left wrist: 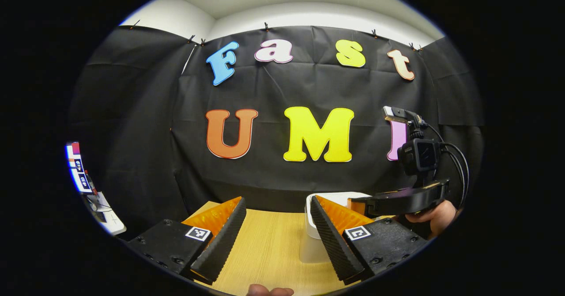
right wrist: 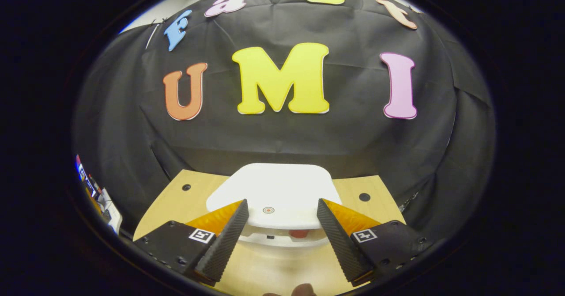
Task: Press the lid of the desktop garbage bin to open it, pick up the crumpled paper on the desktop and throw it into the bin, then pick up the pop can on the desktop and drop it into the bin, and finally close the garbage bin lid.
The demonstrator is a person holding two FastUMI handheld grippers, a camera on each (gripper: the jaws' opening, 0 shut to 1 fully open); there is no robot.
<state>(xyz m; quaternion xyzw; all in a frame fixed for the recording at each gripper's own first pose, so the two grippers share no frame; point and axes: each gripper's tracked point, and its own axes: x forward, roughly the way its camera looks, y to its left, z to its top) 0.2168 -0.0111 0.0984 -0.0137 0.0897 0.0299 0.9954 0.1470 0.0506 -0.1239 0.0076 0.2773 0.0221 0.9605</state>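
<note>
Left gripper view: the left gripper [left wrist: 276, 225] hangs over the pale wooden desktop [left wrist: 269, 252], jaws spread wide, gripping nothing; the white plastic garbage bin [left wrist: 314, 236] peeks out at four o'clock behind its right finger, and the right gripper [left wrist: 404, 201], held in a hand [left wrist: 435, 216], hovers over it at three o'clock. Right gripper view: jaws wide apart and empty, the bin's flat white lid [right wrist: 273, 192] dead centre between the fingertips, slightly raised, something red [right wrist: 299, 233] glimpsed beneath
</note>
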